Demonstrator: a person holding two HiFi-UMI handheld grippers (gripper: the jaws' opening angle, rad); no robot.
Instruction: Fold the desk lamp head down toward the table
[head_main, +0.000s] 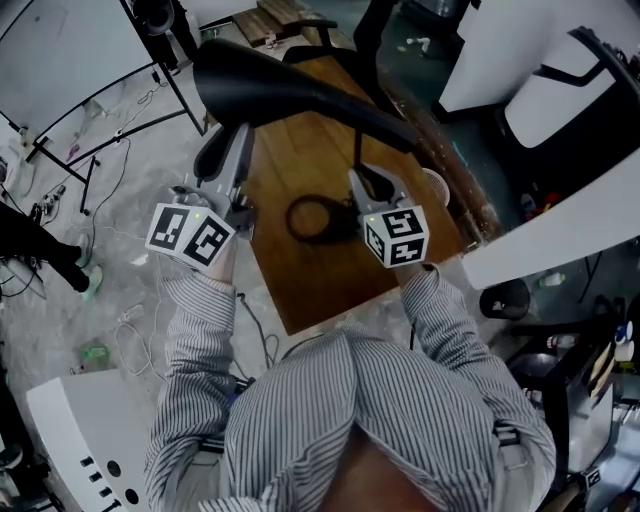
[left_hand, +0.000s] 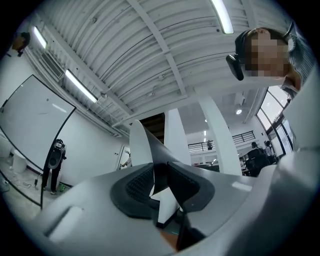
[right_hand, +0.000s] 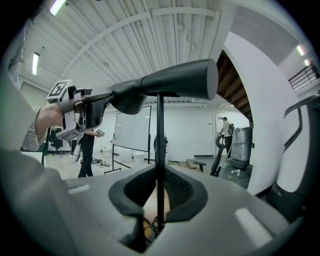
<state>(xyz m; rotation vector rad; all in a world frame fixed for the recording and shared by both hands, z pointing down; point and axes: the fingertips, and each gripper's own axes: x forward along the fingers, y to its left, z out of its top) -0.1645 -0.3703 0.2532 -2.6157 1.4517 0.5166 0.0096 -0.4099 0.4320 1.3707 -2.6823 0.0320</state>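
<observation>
A black desk lamp stands on a wooden table (head_main: 335, 285). Its long head (head_main: 280, 85) lies roughly level above the table, atop a thin upright pole (head_main: 357, 150), with a ring-shaped base (head_main: 312, 218) below. My left gripper (head_main: 232, 140) is shut on the narrow left end of the head; between its pads (left_hand: 159, 187) I see the head's thin edge (left_hand: 145, 145). My right gripper (head_main: 362, 178) is shut on the pole (right_hand: 159, 135), which runs straight up between its pads (right_hand: 159, 192) to the head (right_hand: 175, 82). The left gripper (right_hand: 92, 107) also shows there, clamped on the head's end.
The table is narrow, and its near edge lies just in front of my arms. An office chair (head_main: 320, 40) stands beyond its far end. A whiteboard on a stand (head_main: 60, 60) and floor cables are at left. White furniture (head_main: 540, 60) is at right.
</observation>
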